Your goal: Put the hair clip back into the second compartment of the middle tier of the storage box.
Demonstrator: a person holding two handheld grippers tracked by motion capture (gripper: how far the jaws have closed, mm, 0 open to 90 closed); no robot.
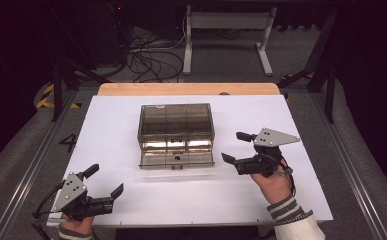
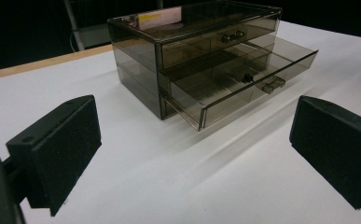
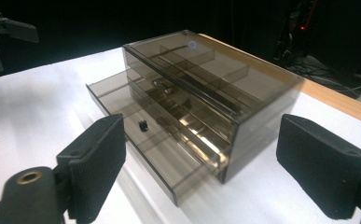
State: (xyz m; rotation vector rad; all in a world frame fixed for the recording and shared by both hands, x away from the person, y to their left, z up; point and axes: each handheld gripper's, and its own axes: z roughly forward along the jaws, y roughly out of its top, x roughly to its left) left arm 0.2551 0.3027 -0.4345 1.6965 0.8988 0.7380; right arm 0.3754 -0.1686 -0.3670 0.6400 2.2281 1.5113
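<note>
A smoky see-through drawer box (image 1: 176,125) stands at the middle of the white table top (image 1: 291,195). Its bottom drawer (image 1: 176,161) is pulled out toward me, and a small black part (image 1: 177,158) lies inside it. My left gripper (image 1: 106,181) is open near the table's front left corner, well apart from the box. My right gripper (image 1: 234,146) is open just to the right of the drawer, touching nothing. The left gripper view shows the box (image 2: 192,51), the drawer (image 2: 243,93) and the black part (image 2: 248,77). In the right gripper view the black part (image 3: 143,125) lies in the drawer (image 3: 136,140).
A wooden strip (image 1: 188,89) runs along the table's far edge. On the floor behind stand a white frame (image 1: 226,30) and loose cables (image 1: 151,57). Yellow-black tape (image 1: 46,97) marks the floor at left. Metal rails (image 1: 31,165) flank the table.
</note>
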